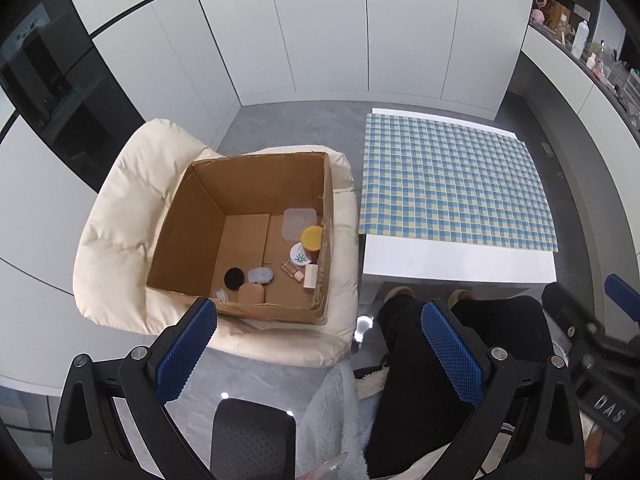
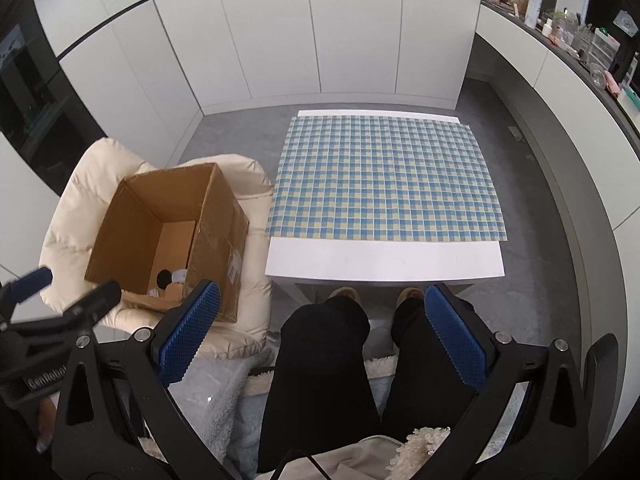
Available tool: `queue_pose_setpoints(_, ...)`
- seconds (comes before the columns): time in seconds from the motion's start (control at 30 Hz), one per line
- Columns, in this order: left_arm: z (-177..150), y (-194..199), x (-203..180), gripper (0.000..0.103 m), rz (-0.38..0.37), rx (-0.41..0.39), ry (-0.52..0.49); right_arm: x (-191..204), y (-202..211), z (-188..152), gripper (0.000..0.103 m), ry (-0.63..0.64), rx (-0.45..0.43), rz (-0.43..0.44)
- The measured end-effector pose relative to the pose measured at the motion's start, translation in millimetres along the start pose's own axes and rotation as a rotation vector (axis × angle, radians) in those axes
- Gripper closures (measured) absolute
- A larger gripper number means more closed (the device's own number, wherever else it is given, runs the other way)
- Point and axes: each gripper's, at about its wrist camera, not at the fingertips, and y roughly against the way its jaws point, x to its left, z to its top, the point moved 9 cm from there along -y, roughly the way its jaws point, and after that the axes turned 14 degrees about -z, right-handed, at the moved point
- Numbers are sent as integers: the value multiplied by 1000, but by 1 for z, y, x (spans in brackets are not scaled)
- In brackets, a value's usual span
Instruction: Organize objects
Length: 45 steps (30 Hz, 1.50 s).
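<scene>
Your left gripper, wide open and empty, is nearest the cardboard box, just ahead on its left side.

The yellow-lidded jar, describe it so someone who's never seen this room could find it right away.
Start at the open cardboard box sitting on the cream cushioned chair, left of the checkered table. Look inside along its right wall, where several small items cluster. The yellow-lidded jar stands there, the only thing with a bright yellow round top.
</scene>
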Motion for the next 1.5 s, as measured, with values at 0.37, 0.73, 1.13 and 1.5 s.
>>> queue_pose_setpoints(0.37, -2, -11, -2, 1, -20, 21, 12, 10, -7, -5, 0, 24, 14, 50)
queue_pose_setpoints(0.73, -4, -10, 4, 1, -3, 10, 36, 9, -18, -4, 0, 17, 34, 67)
queue_pose_setpoints(1.13, -5, -12, 1, 1, -19, 14, 44, 15, -20, -4, 0, 37, 33, 59)
queue_pose_setpoints(1.5, -5, -13, 0, 1, -22, 22, 49, 13, -21, -5, 0, 31, 36, 62)
